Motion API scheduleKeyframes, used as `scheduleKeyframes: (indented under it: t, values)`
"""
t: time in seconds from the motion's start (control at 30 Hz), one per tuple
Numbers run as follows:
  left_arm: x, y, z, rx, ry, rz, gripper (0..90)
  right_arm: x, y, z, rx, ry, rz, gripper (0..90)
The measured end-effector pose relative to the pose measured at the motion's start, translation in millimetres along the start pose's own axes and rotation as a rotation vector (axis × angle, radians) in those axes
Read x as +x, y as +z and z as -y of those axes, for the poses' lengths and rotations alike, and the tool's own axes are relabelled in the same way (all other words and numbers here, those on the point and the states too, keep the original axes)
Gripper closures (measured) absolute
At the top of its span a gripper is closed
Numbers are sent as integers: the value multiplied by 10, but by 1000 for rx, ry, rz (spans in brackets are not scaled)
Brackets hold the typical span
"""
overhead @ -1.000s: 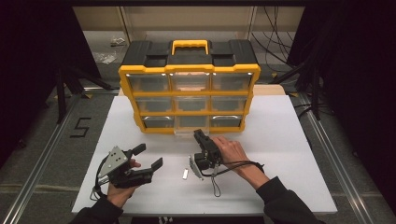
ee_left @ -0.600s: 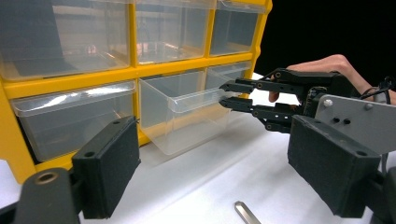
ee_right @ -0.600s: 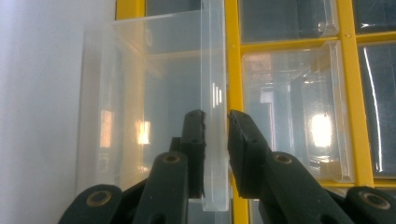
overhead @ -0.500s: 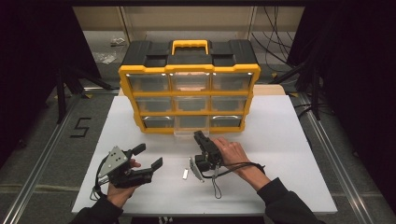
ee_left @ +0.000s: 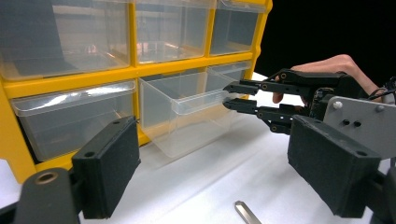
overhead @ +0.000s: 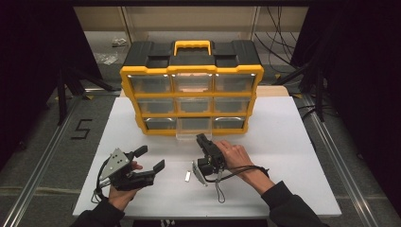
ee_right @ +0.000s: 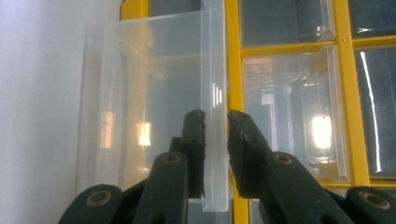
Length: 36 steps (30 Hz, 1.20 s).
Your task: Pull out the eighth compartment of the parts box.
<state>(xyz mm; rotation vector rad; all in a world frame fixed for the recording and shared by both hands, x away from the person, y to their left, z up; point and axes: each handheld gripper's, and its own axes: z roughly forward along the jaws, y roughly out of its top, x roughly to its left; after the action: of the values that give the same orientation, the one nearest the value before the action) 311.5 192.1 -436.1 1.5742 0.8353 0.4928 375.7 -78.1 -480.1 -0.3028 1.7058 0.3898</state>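
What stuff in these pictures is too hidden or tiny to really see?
- Small metal piece on the table: too small in the high view, cut off by the bottom edge in the left gripper view.
- Pulled-out clear drawer: looks empty, but glare in the right gripper view blurs its inside.
- Right gripper jaws straddle the drawer's front lip; whether both pads press it is unclear.
- Back of the organizer: hidden by its own body.
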Motion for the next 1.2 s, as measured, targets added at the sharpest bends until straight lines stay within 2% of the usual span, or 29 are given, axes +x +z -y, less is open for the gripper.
scheduleKeyframes:
  t: [0.7,1.2]
  values:
    - [-2,-1,0,0,3,0,161,17,-16,-5,-4,-5,-1,774]
    - [-2,-1,1,0,2,0,161,17,-24,4,-18,-26,-14,770]
